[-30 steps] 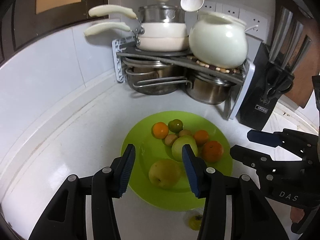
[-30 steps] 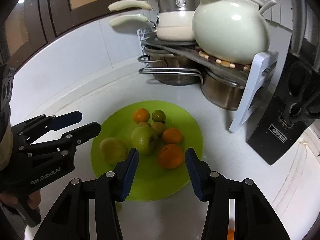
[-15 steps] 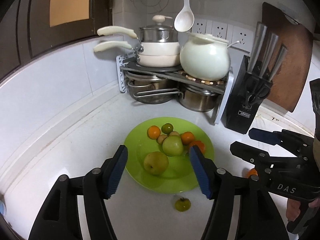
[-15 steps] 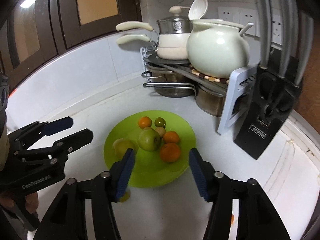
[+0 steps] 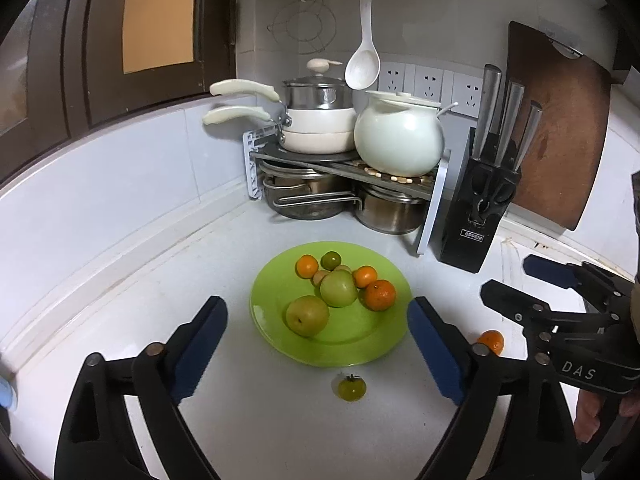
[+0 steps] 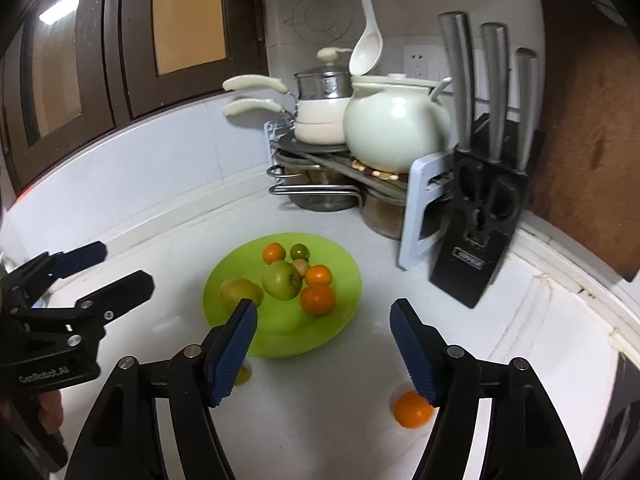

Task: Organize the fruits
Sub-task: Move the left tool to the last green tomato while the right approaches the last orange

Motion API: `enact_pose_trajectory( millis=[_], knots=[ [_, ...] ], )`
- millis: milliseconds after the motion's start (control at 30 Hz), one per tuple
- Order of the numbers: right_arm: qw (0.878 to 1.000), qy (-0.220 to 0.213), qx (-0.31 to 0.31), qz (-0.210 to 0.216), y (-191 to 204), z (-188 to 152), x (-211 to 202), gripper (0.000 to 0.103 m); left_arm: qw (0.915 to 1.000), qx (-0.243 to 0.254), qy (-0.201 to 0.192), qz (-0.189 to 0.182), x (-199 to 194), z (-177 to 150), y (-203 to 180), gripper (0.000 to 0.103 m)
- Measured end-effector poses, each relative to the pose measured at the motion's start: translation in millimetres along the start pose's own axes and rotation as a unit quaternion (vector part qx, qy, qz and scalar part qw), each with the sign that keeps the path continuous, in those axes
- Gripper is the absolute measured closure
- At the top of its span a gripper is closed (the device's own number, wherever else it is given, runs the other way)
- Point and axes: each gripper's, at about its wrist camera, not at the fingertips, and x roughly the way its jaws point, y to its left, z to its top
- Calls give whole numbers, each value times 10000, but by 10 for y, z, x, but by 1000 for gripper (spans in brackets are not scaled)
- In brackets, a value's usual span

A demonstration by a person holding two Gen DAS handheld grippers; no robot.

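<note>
While most of the fruit already sits on the green plate [image 5: 276, 332], I judge the sorting to be well along but not finished. On the plate I count a yellow-green pear [image 5: 307, 315] nearest me, a green apple [image 5: 338, 288] just behind it, a large orange [image 5: 379, 295] beside the apple, two smaller oranges [image 5: 307, 266] farther back, a dark green fruit [image 5: 331, 260] at the far side, and a couple of small brownish fruits tucked between them. Two pieces are still off the plate, on the white counter [image 5: 260, 432]: a small green fruit with a dark stem cap [image 5: 351, 387] lies just in front of the plate's near rim, and a loose orange [image 6: 412, 409] lies near the plate's right side, partly behind my claw's pad. My left claw [image 5: 316, 348] hangs above the near rim of the plate, its jaws opening wide with nothing gripped. My right claw [image 6: 324, 344] is also opening, at a middling spread, and holds nothing. I judge that those two stray pieces remain to be placed on the plate. Beyond the plate stand a pot rack [image 5: 432, 200] and a knife block [image 5: 476, 216], neither of them in the way.
</note>
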Motion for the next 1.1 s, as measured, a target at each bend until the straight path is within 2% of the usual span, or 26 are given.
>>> enact_pose_trajectory(
  millis=[367, 633, 1100],
  knots=[
    [9986, -5, 196, -500, -201, -224, -149, 29, 9997, 201, -68, 157, -86, -193, -123, 5],
    [9952, 80, 258, -940, -322, -437, -142, 29, 9989, 385, -1, 258, 9, -315, -230, 5],
    [9903, 662, 454, -1131, -508, -724, 157, 29, 9952, 223, 921, 224, 528, -693, -280, 5]
  ],
)
